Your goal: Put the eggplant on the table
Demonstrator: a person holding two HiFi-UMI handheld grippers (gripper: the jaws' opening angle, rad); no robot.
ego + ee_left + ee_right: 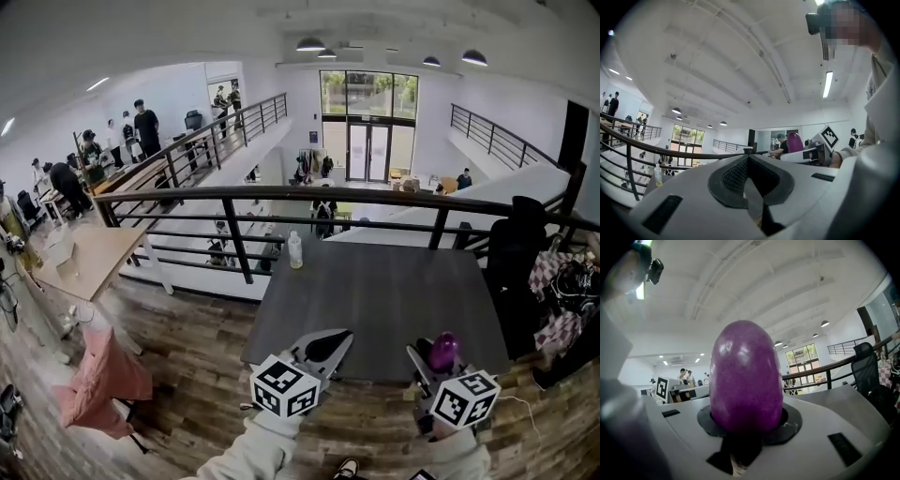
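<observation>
the right tongs [439, 364] are clamped on the eggplant [443, 352], which stands upright, round end up, right over the near edge of the table [375, 291], so the bare top is just ahead and below. the left tongs [328, 345] are closed on nothing, off to its left. the right gripper view shows the grip up close, but only the head view shows how it sits against that edge.

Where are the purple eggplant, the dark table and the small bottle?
eggplant [745, 376], right gripper view, middle of its purple skin.
table [384, 291], head view, bare part of its dark top.
bottle [295, 251], head view, middle of its body.
</observation>
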